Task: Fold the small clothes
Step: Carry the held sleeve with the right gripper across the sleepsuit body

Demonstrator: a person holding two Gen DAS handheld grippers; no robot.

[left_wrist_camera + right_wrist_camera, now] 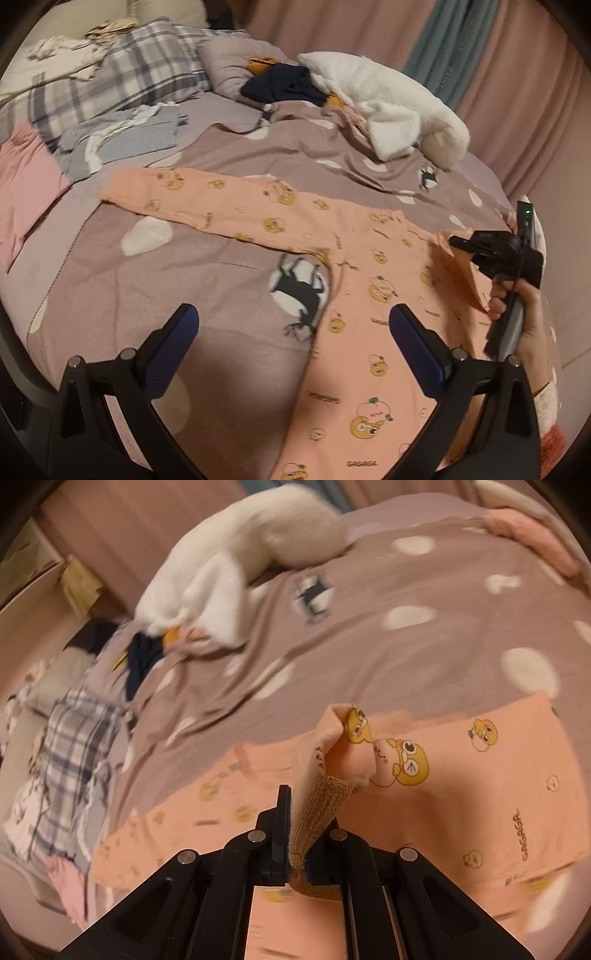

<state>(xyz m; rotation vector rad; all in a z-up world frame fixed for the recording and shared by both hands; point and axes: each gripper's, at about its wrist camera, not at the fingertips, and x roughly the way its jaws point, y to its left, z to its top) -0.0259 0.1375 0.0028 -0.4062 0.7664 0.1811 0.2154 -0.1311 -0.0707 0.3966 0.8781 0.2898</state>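
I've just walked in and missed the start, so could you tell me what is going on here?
A person is folding a peach baby garment printed with cartoon faces, spread on a mauve bedspread. The right gripper has its jaws shut on the garment's ribbed cuff and lifts that sleeve off the bed. The left gripper hovers with jaws open over the garment's body, holding nothing. The other sleeve lies stretched out flat. A white fleece item and a stack of folded clothes lie farther back.

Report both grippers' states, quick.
Left gripper: open, holding nothing.
Right gripper: shut on the ribbed cuff of the peach sleeper.
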